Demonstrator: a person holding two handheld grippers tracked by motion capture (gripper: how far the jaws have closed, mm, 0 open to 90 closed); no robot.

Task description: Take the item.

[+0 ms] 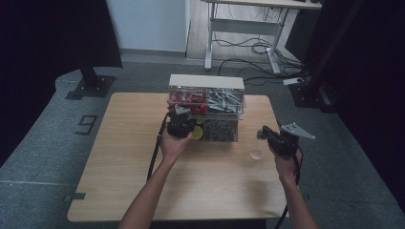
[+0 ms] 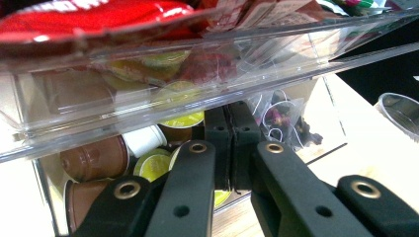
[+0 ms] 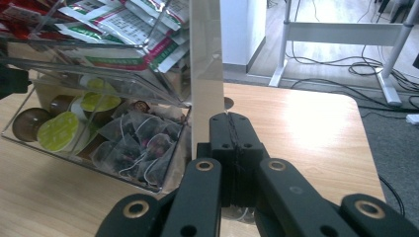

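Both grippers pressed together, empty. L gripper (image 1: 183, 125) noses at organizer (image 1: 206, 86) lower bin, coffee pods (image 2: 94, 159) just ahead. R gripper (image 1: 269, 136) sits right of it, plastic cup (image 1: 256, 153) just beside.

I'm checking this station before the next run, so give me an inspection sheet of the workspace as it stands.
Surface: wooden table, bare apart from the items below.
Job's things: clear two-level organizer; lower drawer pulled out, holding coffee capsules and tea bags; upper level holds red packets and sachets.
Clutter: a small clear cup on the table near the right claw.
Grippers: left claw shut, jaws together at the drawer front; right claw shut, holding nothing, beside the organizer's end wall.
Cables: one trails from each claw; loose cables lie on the floor under the far desk.
Surroundings: grey floor, black curtains, a white desk frame behind.
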